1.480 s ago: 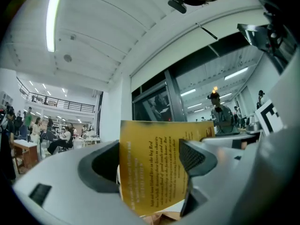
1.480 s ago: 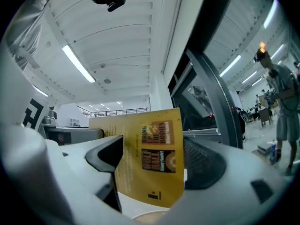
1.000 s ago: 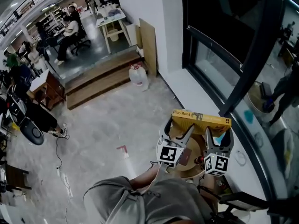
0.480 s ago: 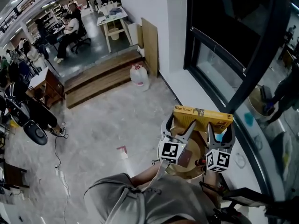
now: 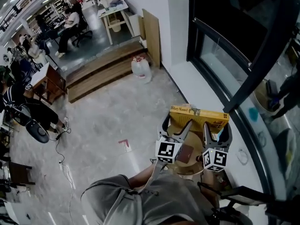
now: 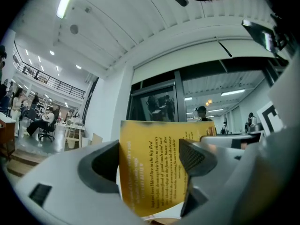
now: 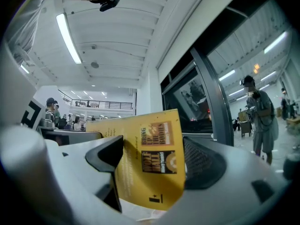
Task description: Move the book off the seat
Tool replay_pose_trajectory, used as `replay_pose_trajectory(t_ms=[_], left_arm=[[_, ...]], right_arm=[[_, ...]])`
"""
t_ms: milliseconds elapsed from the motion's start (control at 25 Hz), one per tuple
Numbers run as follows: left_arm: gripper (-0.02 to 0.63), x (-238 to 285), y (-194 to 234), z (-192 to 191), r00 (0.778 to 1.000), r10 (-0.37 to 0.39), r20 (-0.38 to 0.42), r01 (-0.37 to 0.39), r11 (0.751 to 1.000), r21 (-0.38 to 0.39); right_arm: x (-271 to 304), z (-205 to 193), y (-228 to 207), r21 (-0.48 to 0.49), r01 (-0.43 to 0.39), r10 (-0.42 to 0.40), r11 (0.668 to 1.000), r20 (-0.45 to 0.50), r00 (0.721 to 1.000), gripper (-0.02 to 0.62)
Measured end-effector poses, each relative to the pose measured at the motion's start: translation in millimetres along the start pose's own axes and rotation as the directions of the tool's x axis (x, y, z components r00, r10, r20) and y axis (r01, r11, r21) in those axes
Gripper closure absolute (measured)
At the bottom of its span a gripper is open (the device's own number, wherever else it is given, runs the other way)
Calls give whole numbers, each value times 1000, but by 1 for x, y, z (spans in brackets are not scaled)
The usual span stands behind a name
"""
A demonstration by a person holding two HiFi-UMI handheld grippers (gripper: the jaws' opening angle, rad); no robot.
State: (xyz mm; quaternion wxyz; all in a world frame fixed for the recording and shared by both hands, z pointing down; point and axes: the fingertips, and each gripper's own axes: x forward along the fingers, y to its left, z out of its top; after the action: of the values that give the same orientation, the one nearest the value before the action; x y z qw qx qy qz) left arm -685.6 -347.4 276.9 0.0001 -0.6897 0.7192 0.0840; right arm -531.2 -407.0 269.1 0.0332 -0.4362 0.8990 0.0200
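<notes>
Over the round wooden seat (image 5: 193, 166), holds a yellow book (image 5: 199, 115) upright with both claws, long edge level, the titled edge turned up toward the head view. Grips the book's left end with the left claw (image 5: 176, 125), jaws narrowed onto the two covers, with lines of dark print on the yellow cover showing between them in the left gripper view. Grips the book's right end with the right claw (image 5: 217, 131), jaws likewise pressed narrow against the covers, with two small printed panels on the cover showing between them in the right gripper view. Cannot tell whether the book's lower edge touches the seat or hangs clear of it: hidden behind both claws and their marker cubes.

Shows, just right of the book, a pale sill under a dark window frame (image 5: 190, 32). Shows, left of the book, grey floor with a small red mark (image 5: 124, 145). Shows, well beyond the book, a clear water jug (image 5: 140, 68) beside wooden steps (image 5: 98, 76), and a flat board (image 5: 151, 35) leaning on the white wall. Shows, below the book, the person's grey-clad body (image 5: 140, 201).
</notes>
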Motion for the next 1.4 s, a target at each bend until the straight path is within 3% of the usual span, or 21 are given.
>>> replay_pose_trajectory(t_ms=[240, 400, 600, 840, 1200, 1400], left_arm=[[219, 24, 24, -72, 985, -5, -174, -6, 998, -61], [219, 32, 24, -143, 946, -30, -324, 1, 996, -91], [219, 29, 20, -258, 857, -79, -509, 10, 991, -136], [219, -11, 24, -382, 715, -90, -694, -8, 991, -137], [218, -65, 31, -527, 520, -116, -846, -40, 986, -160], [216, -85, 40, -579, 443, -124, -888, -75, 982, -175]], right_arm=[[29, -64, -6, 31, 19, -15, 999, -118, 993, 193], [26, -140, -19, 55, 61, -42, 997, -295, 955, 193], [7, -253, -32, 93, 117, -58, 989, -483, 874, 192], [-36, -389, -22, 157, 184, -39, 970, -650, 759, 192], [-91, -536, -3, 202, 259, 1, 945, -791, 611, 192], [-104, -589, 8, 208, 265, 23, 941, -824, 566, 192]])
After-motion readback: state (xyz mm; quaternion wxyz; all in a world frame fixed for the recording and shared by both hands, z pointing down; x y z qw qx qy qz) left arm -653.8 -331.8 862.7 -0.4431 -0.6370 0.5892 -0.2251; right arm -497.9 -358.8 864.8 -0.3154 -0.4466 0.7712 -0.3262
